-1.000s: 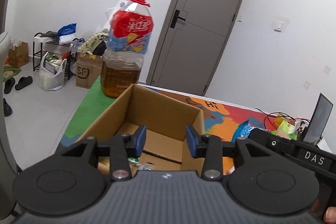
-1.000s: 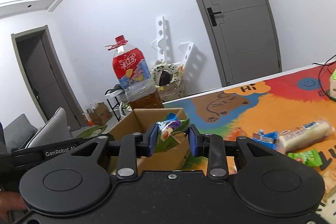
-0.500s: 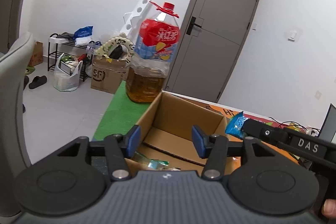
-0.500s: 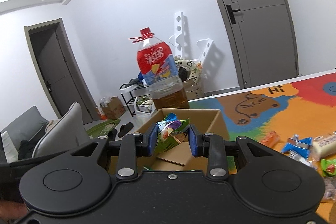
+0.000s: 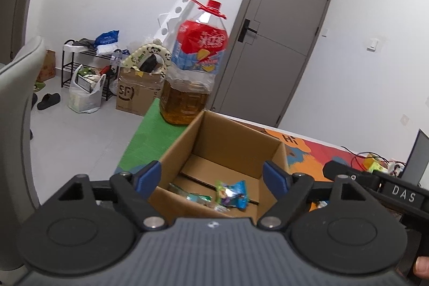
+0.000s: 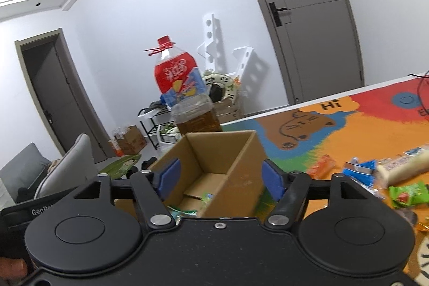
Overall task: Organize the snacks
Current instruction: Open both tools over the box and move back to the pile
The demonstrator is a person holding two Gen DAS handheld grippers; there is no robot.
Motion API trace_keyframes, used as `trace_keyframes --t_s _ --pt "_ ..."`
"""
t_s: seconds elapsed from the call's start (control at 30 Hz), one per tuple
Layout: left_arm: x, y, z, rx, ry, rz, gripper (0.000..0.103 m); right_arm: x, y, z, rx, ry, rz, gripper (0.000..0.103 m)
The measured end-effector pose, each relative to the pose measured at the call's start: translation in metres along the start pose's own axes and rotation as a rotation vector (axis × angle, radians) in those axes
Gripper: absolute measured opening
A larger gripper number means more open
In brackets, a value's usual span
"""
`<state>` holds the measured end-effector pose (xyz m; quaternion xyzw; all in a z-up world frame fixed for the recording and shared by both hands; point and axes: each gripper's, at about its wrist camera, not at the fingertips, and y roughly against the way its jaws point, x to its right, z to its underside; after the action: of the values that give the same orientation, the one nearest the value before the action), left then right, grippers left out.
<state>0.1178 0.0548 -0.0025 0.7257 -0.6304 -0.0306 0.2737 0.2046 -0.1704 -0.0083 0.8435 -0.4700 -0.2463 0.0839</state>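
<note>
Snacks (image 5: 230, 193) are lying inside the open box (image 5: 236, 144) on the mat (image 6: 375, 130), with more packets (image 6: 407, 193) scattered beside it. The left gripper (image 5: 213, 177) and right gripper (image 6: 219, 178) are hovering over the box, fingers spread wide, holding nothing.

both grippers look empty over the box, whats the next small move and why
Probably swing the right gripper to its right, toward the loose snacks on the mat, such as the green packet. Its jaws stand open and empty above the cardboard box, where packets already lie, while several snacks are not yet boxed. The left gripper is open too, but sits farther from them.
</note>
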Motion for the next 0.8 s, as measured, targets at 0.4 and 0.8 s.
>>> trace_keyframes --t_s 0.4,0.8 --pt "0.038 0.002 0.016 -0.034 -0.053 0.043 0.089 0.031 0.029 0.013 -0.023 0.006 0.057 0.086" --pt "0.081 0.006 0.031 -0.046 -0.108 0.125 0.09 0.069 0.062 0.02 0.008 -0.025 0.138 0.089"
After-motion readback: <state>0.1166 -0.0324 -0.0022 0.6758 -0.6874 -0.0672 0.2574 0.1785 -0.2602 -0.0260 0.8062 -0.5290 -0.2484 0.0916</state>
